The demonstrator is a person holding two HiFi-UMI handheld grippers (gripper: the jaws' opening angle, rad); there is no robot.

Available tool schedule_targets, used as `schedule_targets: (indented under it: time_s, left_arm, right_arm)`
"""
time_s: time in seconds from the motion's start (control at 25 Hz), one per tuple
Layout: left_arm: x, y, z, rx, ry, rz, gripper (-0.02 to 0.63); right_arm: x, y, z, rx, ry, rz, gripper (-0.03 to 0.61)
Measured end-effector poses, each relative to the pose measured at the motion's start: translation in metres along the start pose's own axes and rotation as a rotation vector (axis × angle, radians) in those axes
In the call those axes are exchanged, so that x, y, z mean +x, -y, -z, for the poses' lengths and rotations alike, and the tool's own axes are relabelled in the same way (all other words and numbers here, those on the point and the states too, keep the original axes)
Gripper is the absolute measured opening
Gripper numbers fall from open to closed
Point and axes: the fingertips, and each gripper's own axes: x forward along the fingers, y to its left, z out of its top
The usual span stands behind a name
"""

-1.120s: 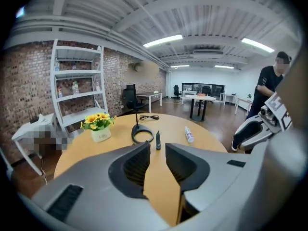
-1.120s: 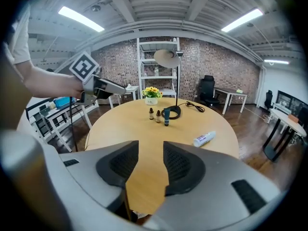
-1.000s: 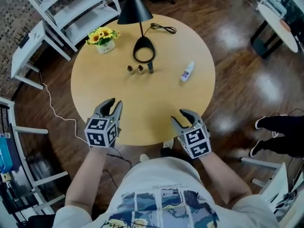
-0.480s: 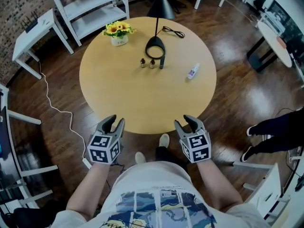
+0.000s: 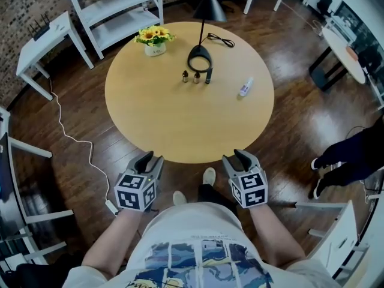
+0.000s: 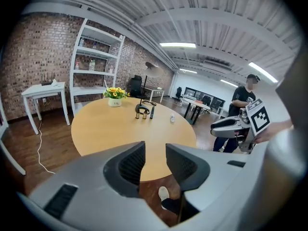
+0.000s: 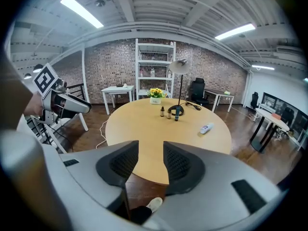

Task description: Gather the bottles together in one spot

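One standing person (image 6: 244,96) beyond right gripper (image 6: 214,127)

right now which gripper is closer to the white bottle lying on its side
Right. The right gripper hangs off the table's near edge, almost in line with the white bottle; the left gripper hangs farther off to the bottle's left.

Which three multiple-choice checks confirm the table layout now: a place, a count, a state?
1. In the head view the white bottle lies: A) right of the lamp B) left of it C) in a gripper.
2. Small bottles standing by the lamp: A) one B) three C) five.
3. The left gripper is: A) shut on a bottle B) open, empty C) out of view.
1 A: it lies alone on the right. 2 B: three stand in a row. 3 B: its jaws are apart, nothing between.
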Motion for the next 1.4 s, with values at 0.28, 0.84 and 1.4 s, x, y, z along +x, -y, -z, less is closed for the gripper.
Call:
schedule_targets:
  time_s: [0.28, 0.84, 1.4]
  left_arm:
    - [0.003, -0.005, -0.003, -0.006, 0.031, 0.014, 0.118]
    - [0.05, -0.019, -0.032, -0.013, 0.006, -0.021, 0.12]
    - [0.161, 0.008, -0.104, 0.003, -0.084, -0.066, 0.12]
  right_arm:
    - [0.002, 0.003, -0.005, -0.005, 0.005, 0.012, 0.187]
    - [0.085, 0.141, -0.017, 0.167, -0.022, 0.062, 0.241]
    - [0.263, 0.327, -0.029, 0.353, -0.133, 0.098, 0.265]
